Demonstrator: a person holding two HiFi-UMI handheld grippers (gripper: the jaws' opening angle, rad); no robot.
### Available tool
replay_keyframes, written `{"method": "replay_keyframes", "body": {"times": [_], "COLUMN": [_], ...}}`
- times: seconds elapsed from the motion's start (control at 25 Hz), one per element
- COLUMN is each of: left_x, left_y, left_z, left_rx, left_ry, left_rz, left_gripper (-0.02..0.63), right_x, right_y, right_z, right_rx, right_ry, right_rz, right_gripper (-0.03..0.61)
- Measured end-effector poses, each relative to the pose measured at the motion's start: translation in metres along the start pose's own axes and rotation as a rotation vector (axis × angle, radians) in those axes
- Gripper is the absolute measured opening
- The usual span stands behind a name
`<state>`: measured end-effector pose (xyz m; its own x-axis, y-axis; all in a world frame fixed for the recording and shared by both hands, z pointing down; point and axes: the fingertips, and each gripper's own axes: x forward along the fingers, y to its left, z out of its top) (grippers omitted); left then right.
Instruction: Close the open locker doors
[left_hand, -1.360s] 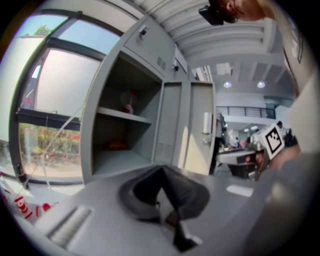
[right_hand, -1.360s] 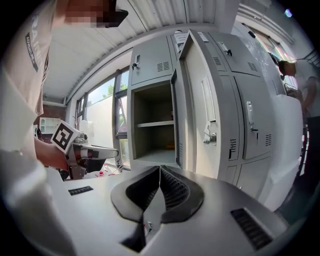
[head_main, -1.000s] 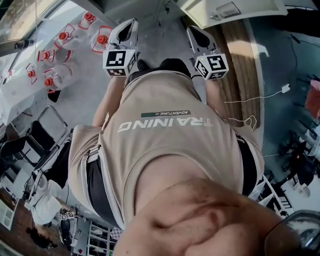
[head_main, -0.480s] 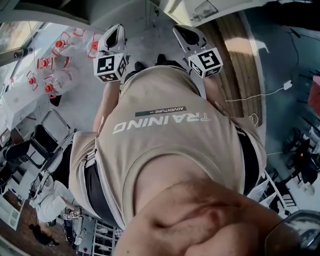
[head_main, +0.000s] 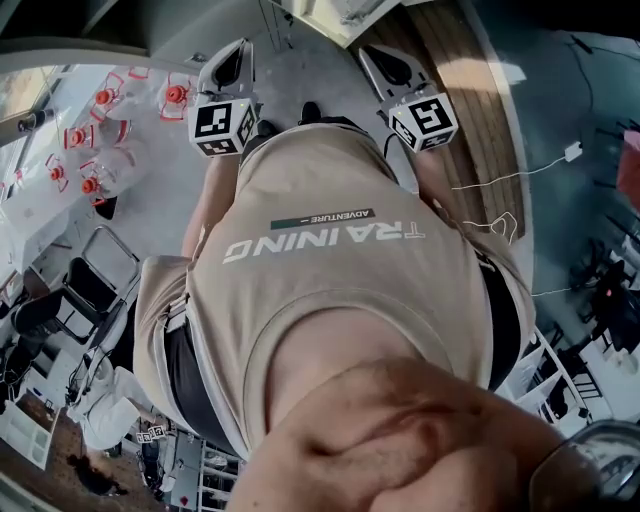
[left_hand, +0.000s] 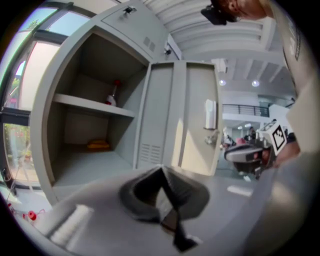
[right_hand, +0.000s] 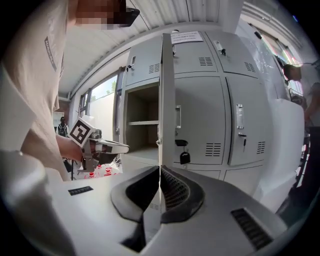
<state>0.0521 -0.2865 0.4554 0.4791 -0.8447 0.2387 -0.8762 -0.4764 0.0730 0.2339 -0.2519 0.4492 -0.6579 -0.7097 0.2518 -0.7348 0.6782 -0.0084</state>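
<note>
Short of the open locker door (right_hand: 167, 100), which stands swung wide from its compartment (right_hand: 142, 120), the left gripper (left_hand: 162, 172) and right gripper (right_hand: 159, 172) hang with jaws pressed together on nothing; neighbouring doors (right_hand: 200, 120) beside it look shut, so closing seems unstarted.

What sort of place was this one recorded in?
Probably a locker area in an indoor workspace: grey metal lockers, one open locker door, red-capped water jugs on the floor.

The open door (right_hand: 166, 100) stands between the open compartment (right_hand: 141, 117), left, and shut lockers (right_hand: 220, 120), right.
</note>
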Motion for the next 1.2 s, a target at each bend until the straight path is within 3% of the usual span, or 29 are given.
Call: {"method": "replay_keyframes", "body": {"times": [0.16,0.28,0.6,0.84,1.2], "left_x": [0.007,0.008,0.001,-0.012,-0.047], "left_y": [-0.016,-0.022,-0.011,-0.001,0.028], "left_z": [0.005,0.005,-0.008,-0.029,-0.039], "left_rx": [0.021,0.025,0.004,-0.028,-0.072], "left_ry": [-0.005,-0.003,0.019,0.061,0.048], "left_rz": [-0.007,0.011,0.108,0.169,0.277], "left_gripper": [0.000,0.000,0.000,0.000,0.000], "right_x": [0.000,0.003,0.016,0.019,0.040], "right_y": [-0.027,-0.037,-0.039,-0.030,0.029], "right_z": [0.006,0.011,0.011,0.007,0.017], "right_rx": [-0.004,0.001,-0.054,-0.032,-0.061], "right_ry": [-0.037,-0.059,-0.085,-0.104,-0.106], "right_rz": [-0.063,-0.046,0.071,0.163,0.362], "right_gripper": [0.015,0.015,0.015,0.015,0.015]}}
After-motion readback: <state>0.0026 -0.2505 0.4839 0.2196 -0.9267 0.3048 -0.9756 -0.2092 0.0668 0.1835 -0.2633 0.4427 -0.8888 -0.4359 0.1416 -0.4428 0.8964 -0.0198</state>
